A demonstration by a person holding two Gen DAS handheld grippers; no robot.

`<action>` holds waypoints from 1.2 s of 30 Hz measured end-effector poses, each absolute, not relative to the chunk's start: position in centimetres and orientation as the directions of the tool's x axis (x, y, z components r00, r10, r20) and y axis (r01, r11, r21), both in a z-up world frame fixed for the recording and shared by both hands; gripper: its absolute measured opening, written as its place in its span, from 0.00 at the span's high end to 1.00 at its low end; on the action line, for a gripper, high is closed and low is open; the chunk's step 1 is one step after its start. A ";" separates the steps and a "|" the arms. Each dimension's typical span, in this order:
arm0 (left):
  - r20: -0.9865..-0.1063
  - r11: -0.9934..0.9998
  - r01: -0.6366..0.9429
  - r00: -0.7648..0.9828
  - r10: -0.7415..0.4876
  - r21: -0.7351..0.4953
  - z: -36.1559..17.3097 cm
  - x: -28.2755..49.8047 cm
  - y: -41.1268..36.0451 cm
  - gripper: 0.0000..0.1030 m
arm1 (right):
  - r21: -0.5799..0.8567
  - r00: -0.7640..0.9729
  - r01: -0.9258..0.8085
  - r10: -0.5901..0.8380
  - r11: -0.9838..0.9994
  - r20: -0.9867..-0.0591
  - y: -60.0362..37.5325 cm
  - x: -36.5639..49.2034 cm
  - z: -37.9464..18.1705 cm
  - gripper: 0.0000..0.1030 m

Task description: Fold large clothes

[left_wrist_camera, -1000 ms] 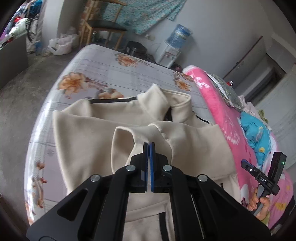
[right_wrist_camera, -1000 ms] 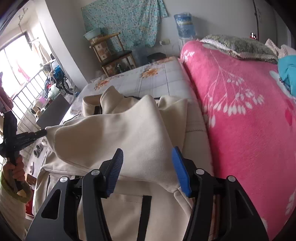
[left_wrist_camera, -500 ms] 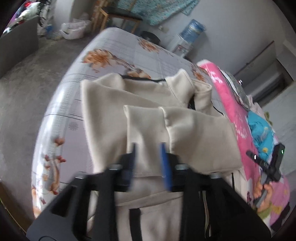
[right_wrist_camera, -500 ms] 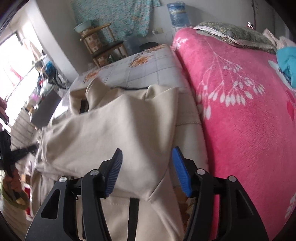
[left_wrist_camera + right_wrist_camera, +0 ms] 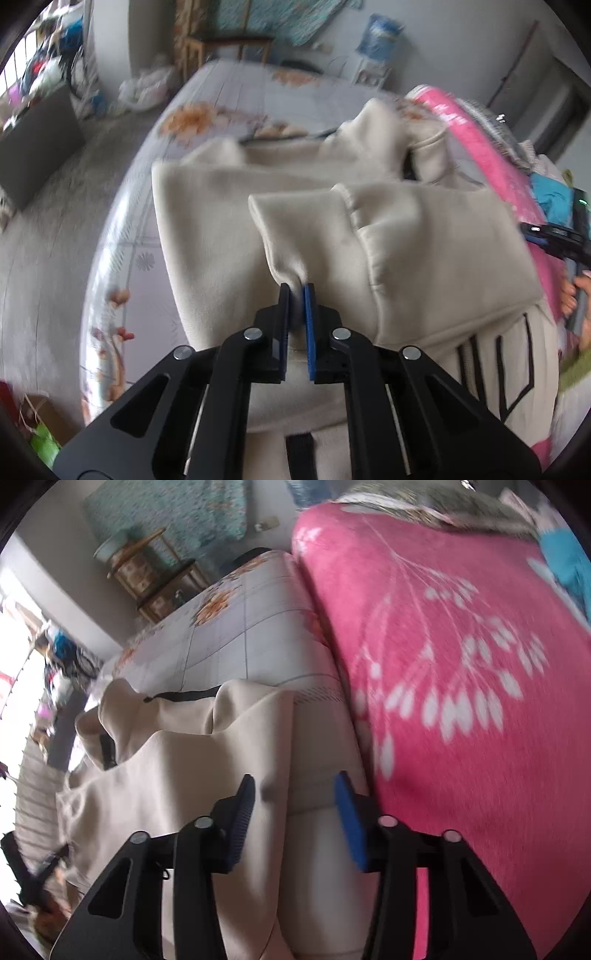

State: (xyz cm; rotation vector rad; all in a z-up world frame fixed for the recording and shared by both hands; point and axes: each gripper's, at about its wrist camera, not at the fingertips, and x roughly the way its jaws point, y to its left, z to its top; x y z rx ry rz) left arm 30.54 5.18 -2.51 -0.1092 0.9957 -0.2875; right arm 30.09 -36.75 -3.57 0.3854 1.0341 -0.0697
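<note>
While the left gripper fingers pinch the cream hoodie's sleeve, the right gripper's just-narrowing fingers stand apart, empty.

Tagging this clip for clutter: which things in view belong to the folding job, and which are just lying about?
In the job:
cream jacket
left claw, shut on a pinch of the jacket
right claw, jaws apart over the jacket's edge

Lying about:
pink blanket
floral bedsheet
water bottle
wooden chair

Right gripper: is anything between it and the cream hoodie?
Nothing visible. The right gripper hangs open over the hoodie, its fingers straddling the right edge, having just been closing. The pink blanket lies off to the right, not in the way.
</note>
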 end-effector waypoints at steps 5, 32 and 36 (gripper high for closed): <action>-0.741 0.928 0.223 0.558 -0.374 -0.300 0.7 28.2 6.6 0.94 | 0.189 0.567 0.170 0.061 0.967 -0.821 -35.6 29.8 -2.4 0.96; -0.822 0.954 0.152 0.486 -0.298 -0.257 -4.7 29.4 7.0 0.92 | 0.180 0.622 0.155 0.045 0.971 -0.782 -35.7 31.8 -1.9 0.95; -0.823 0.966 0.171 0.506 -0.257 -0.196 -4.6 29.2 6.2 0.91 | 0.114 0.586 0.182 -0.014 0.977 -0.810 -35.4 32.8 -4.1 0.94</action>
